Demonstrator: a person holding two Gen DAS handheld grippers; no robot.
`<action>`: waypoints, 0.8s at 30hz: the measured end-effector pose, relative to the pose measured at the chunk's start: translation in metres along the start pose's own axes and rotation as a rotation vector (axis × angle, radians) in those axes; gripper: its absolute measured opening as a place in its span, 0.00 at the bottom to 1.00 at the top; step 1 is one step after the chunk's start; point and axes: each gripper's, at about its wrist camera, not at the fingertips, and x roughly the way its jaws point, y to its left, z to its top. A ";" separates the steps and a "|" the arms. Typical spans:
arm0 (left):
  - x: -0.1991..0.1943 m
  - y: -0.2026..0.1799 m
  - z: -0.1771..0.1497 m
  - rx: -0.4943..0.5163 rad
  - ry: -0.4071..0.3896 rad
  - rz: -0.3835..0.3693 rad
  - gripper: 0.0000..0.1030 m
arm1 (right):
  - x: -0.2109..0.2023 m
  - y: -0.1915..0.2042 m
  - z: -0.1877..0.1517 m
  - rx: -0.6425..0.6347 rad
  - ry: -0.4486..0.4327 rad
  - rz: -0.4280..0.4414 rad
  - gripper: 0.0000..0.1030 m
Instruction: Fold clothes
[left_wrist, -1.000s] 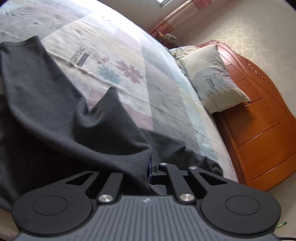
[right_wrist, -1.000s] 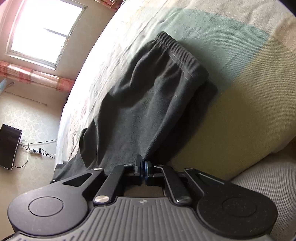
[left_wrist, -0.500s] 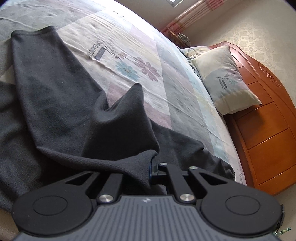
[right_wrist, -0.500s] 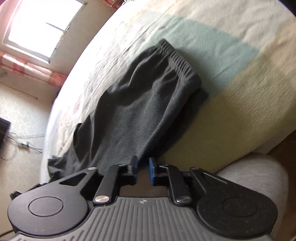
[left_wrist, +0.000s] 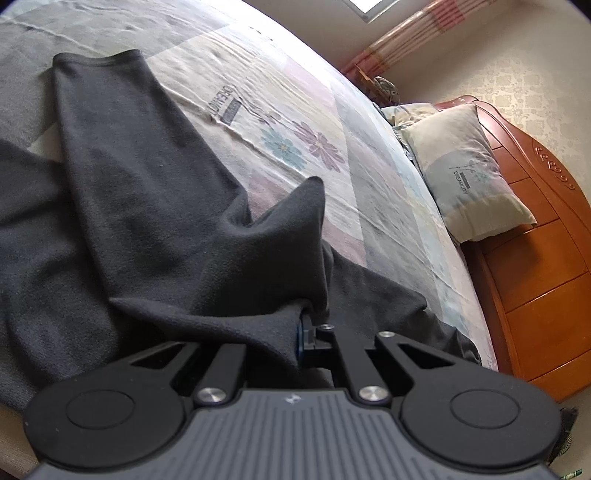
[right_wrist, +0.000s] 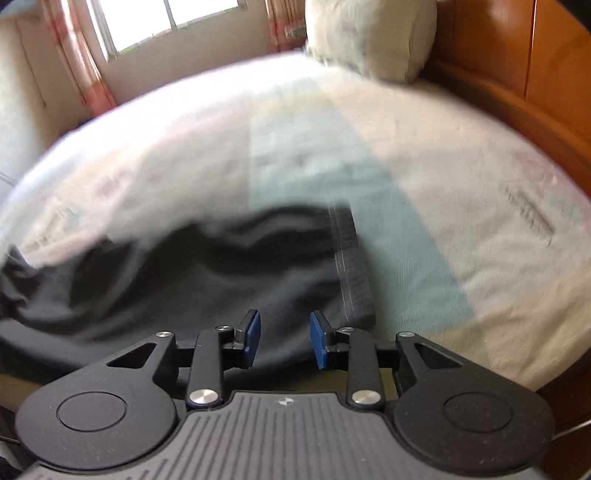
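Left gripper: jaws closed tight on a fold of the dark trousers, cloth draped over one finger, pointing down at a slant.
Right gripper: jaws opening, blue pads apart, nothing pinched between them, tilted steeply down.

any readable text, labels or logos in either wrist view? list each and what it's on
"DREAMCITY", as best it reads, upside down: printed on the bed sheet, with a grey label block beside it too small to read.
Similar small print under a plant motif on the pillow: probably the same word, too small to be sure.
Small emblem, no letters, on the left gripper body.
Right wrist view: a grey printed mark on the sheet, blurred, unreadable.
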 end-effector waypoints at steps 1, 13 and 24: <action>-0.001 0.001 0.000 0.000 -0.003 0.003 0.04 | 0.002 -0.001 -0.003 0.006 0.007 0.001 0.33; -0.004 -0.003 -0.005 0.037 0.008 0.011 0.04 | 0.002 -0.005 -0.004 0.036 -0.012 0.007 0.40; -0.026 -0.051 -0.011 0.228 -0.029 0.033 0.01 | -0.003 0.048 0.008 -0.081 -0.057 0.076 0.41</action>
